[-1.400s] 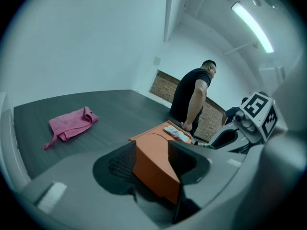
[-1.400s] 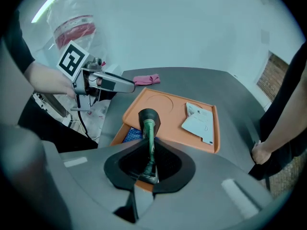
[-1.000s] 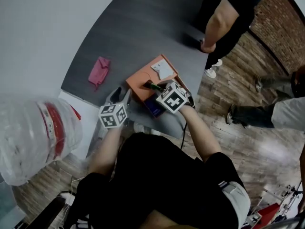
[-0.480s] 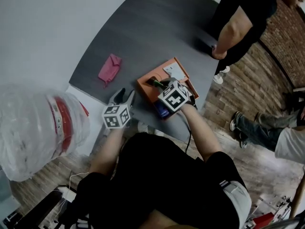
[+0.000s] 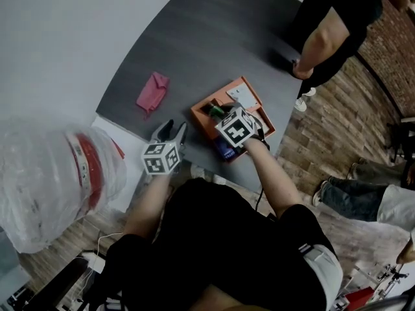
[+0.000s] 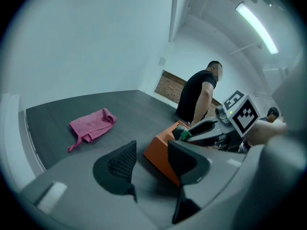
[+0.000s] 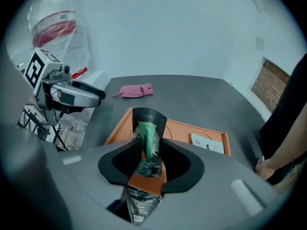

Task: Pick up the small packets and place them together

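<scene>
An orange tray (image 5: 202,109) sits near the front edge of the dark grey table (image 5: 194,37). In it lies a white packet (image 5: 241,96), which shows in the right gripper view as well (image 7: 207,143). My right gripper (image 7: 147,145) points steeply down into the tray. A green and black packet (image 7: 146,133) stands between its jaws, which have just been opening and now look slack on it. A dark packet (image 7: 139,202) lies under the gripper. My left gripper (image 6: 151,147) hovers open and empty just left of the tray (image 6: 160,152).
A pink cloth (image 5: 153,91) lies on the table left of the tray. A person (image 5: 324,31) stands at the table's far right side. A clear plastic bag with red print (image 5: 52,186) bulges at the left. The table's front edge runs just below the tray.
My right gripper has sunk toward the tray with the green packet. The left gripper has hardly moved. The head view has shifted, so the tray sits a little higher and further right.
</scene>
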A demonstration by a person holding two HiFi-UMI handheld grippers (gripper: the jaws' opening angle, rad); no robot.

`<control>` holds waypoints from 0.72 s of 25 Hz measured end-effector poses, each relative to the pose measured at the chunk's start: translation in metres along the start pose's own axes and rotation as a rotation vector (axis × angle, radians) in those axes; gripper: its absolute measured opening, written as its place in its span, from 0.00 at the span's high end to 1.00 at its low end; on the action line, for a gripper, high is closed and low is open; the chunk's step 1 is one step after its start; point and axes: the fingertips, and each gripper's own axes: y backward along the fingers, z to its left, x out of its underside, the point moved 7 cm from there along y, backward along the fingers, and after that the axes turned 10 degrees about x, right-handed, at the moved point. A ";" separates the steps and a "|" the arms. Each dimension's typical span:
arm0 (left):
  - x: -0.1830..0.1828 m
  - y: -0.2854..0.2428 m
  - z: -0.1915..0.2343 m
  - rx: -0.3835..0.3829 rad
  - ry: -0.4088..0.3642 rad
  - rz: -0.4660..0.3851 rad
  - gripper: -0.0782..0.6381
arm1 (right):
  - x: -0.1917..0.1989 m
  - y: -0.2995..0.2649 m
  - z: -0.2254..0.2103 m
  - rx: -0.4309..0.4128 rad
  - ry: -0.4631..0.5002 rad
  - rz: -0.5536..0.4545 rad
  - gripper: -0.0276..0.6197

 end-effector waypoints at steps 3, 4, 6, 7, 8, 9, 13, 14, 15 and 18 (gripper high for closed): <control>0.001 0.001 0.001 0.001 0.002 0.005 0.61 | 0.002 -0.005 0.000 0.006 -0.016 0.000 0.70; 0.001 0.001 0.001 0.001 0.002 0.006 0.61 | 0.003 -0.007 0.000 0.007 -0.025 -0.001 0.66; 0.001 0.001 0.002 0.001 0.001 0.010 0.61 | 0.004 -0.008 -0.002 0.010 -0.043 0.000 0.60; 0.001 0.001 0.002 0.001 0.000 0.012 0.61 | 0.005 -0.008 -0.004 0.014 -0.050 0.000 0.57; 0.001 0.000 0.002 0.002 0.000 0.014 0.61 | 0.005 -0.008 -0.005 0.019 -0.054 -0.003 0.56; 0.001 0.000 0.001 0.003 0.000 0.015 0.61 | 0.005 -0.007 -0.006 0.025 -0.057 -0.009 0.54; 0.001 -0.004 -0.001 0.010 -0.004 0.020 0.61 | 0.003 -0.004 -0.009 0.041 -0.070 -0.045 0.49; 0.002 -0.005 -0.002 0.013 -0.006 0.021 0.61 | 0.002 -0.002 -0.009 0.047 -0.072 -0.057 0.48; 0.002 -0.006 -0.002 0.016 -0.007 0.022 0.61 | 0.002 -0.001 -0.010 0.052 -0.074 -0.069 0.47; 0.002 -0.007 -0.005 0.019 -0.012 0.022 0.61 | -0.001 0.005 -0.010 0.052 -0.082 -0.099 0.47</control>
